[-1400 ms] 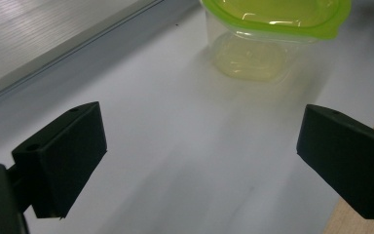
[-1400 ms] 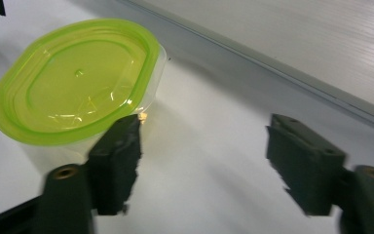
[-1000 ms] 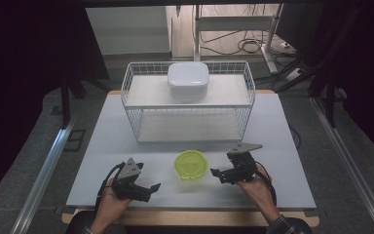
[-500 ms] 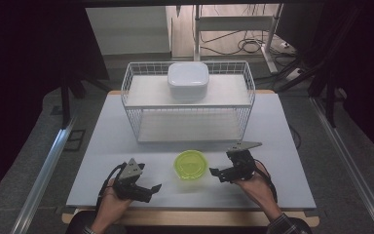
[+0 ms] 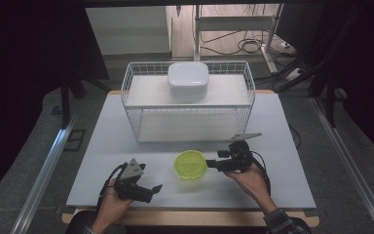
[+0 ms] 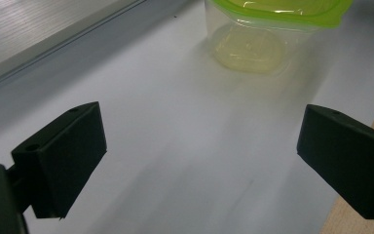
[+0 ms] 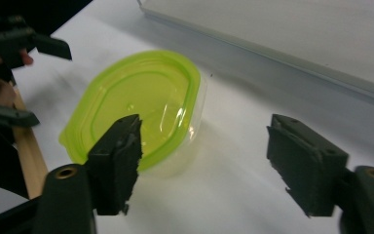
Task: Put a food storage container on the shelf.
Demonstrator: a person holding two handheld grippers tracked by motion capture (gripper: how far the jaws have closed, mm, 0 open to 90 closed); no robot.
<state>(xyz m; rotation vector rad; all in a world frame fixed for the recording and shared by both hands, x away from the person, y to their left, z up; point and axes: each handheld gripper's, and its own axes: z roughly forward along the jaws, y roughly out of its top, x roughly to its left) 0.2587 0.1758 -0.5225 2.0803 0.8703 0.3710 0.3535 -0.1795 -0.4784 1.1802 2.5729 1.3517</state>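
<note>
A clear container with a green lid (image 5: 191, 165) sat on the white surface (image 5: 282, 126), near its front edge and in front of the white wire basket (image 5: 189, 105). A white lidded box (image 5: 188, 80) rested on top of the basket, near its middle. The right tool (image 5: 213, 163) lay just to the right of the container, its jaws spread wide and holding nothing; in the right gripper view one jaw stood over the lid's (image 7: 136, 105) near edge, the other well clear of the container. The left tool (image 5: 155, 188) was to the left of the container and nearer the front edge, apart from it, jaws likewise wide open and empty, with the container (image 6: 268, 29) ahead between them in the left gripper view.
</note>
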